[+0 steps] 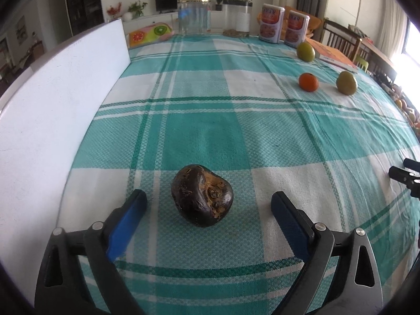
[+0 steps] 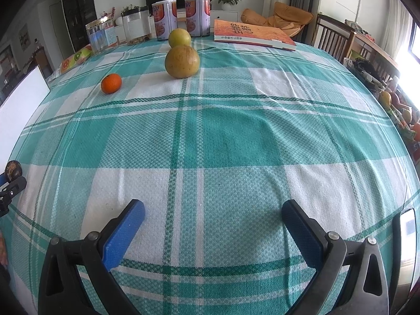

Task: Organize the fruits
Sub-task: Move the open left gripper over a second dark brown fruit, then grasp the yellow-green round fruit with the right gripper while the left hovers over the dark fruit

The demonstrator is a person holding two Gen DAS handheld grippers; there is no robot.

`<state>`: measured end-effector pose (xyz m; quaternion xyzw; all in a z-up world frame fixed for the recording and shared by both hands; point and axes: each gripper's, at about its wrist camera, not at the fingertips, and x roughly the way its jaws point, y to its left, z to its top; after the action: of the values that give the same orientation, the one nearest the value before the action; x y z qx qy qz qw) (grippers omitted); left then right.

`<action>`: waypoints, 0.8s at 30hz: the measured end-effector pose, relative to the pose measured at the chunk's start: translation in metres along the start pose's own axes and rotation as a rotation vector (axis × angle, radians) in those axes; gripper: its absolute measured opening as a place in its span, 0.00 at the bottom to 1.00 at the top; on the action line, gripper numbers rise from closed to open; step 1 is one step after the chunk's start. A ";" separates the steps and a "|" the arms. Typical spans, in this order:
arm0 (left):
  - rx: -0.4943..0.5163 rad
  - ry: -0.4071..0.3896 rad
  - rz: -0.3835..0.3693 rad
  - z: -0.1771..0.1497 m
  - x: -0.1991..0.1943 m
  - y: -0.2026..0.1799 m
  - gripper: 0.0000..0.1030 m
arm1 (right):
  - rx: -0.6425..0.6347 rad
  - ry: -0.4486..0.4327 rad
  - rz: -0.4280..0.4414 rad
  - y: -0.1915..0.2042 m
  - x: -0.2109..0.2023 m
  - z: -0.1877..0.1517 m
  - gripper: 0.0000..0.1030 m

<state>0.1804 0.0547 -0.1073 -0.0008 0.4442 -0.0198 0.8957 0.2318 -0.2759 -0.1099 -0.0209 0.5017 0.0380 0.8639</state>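
Observation:
A dark brown, wrinkled fruit (image 1: 202, 195) lies on the checked tablecloth between the wide-apart blue pads of my left gripper (image 1: 208, 204), which is open and does not touch it. The same fruit (image 2: 12, 170) shows at the left edge of the right wrist view. Farther back on the right sit an orange tangerine (image 1: 308, 82) (image 2: 111, 83) and two yellow-green round fruits (image 1: 346, 82) (image 1: 305, 51), the nearer (image 2: 182, 62) in front of the farther (image 2: 179, 37). My right gripper (image 2: 213, 212) is open over bare cloth with nothing between its fingers.
A white board (image 1: 52, 99) stands along the table's left side. At the back are a clear jar (image 1: 194, 14), two printed tins (image 1: 271, 22), a second clear container (image 1: 236, 19), a fruit-print pack (image 1: 149, 34) and an orange book (image 2: 252, 35). Chairs (image 2: 333, 36) stand at the right.

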 end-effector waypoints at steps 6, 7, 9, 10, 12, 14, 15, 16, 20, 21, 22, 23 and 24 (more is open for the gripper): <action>0.003 0.002 0.008 0.000 0.000 0.000 0.95 | 0.096 -0.115 0.077 -0.016 0.023 0.091 1.00; 0.002 0.002 0.007 0.000 0.000 0.001 0.95 | 0.100 -0.112 0.081 -0.015 0.033 0.107 1.00; 0.001 0.003 0.005 0.000 0.000 0.000 0.95 | 0.098 -0.105 0.106 -0.008 0.054 0.132 1.00; 0.001 0.003 0.005 0.000 0.000 0.001 0.95 | 0.098 -0.099 0.114 -0.005 0.063 0.142 0.97; 0.000 0.003 0.003 0.000 0.000 0.001 0.95 | 0.108 -0.076 0.132 0.002 0.080 0.154 0.87; 0.000 0.003 0.003 0.000 0.000 0.001 0.95 | 0.098 -0.066 0.104 0.007 0.088 0.159 0.60; 0.000 0.003 0.003 0.000 0.000 0.001 0.95 | 0.087 -0.079 0.102 0.009 0.087 0.160 0.51; 0.000 0.003 0.003 0.000 0.001 0.001 0.95 | 0.098 -0.076 0.112 0.009 0.085 0.157 0.48; 0.000 0.003 0.003 0.001 0.001 0.001 0.95 | 0.109 -0.056 0.210 0.013 0.060 0.130 0.48; 0.000 0.003 0.003 0.001 0.001 0.001 0.95 | 0.085 -0.051 0.237 0.019 0.050 0.117 0.48; 0.000 0.003 0.003 0.001 0.001 0.001 0.95 | 0.062 -0.044 0.265 0.026 0.040 0.103 0.48; 0.000 0.003 0.003 0.001 0.001 0.001 0.95 | 0.038 -0.033 0.294 0.034 0.030 0.089 0.48; 0.000 0.003 0.003 0.001 0.001 0.001 0.96 | 0.017 -0.020 0.316 0.042 0.020 0.073 0.48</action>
<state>0.1815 0.0556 -0.1075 -0.0001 0.4457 -0.0184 0.8950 0.3015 -0.2279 -0.0913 0.0657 0.4904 0.1693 0.8523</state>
